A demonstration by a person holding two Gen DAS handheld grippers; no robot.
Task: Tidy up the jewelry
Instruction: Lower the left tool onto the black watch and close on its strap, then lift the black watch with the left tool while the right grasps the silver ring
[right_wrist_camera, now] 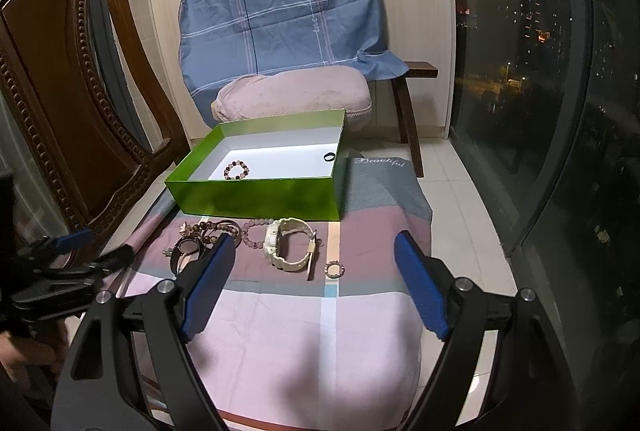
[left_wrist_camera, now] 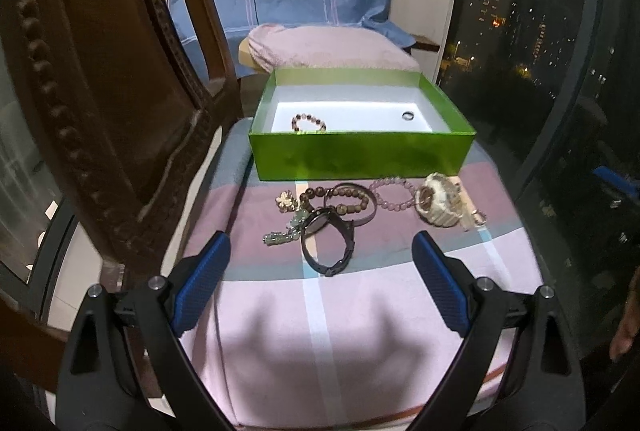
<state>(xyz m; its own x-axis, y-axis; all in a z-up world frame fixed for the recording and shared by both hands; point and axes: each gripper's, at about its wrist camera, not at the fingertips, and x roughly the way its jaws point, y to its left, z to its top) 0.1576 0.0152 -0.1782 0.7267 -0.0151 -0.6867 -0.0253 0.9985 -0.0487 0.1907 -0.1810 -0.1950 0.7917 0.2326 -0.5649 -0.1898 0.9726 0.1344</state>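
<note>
Left gripper and right gripper: both spread wide, empty, above the plaid cloth. Ahead of them lie black watch, cream watch, bead bracelets and small ring. Green box beyond, white inside, holds beaded bracelet and dark ring.

A plaid pink-and-grey cloth covers the surface. At its far end sits an open green box. Just in front lie, left to right, a gold charm, brown bead bracelets, a dark watch, a pink bracelet, a cream watch and a small beaded ring.
</note>
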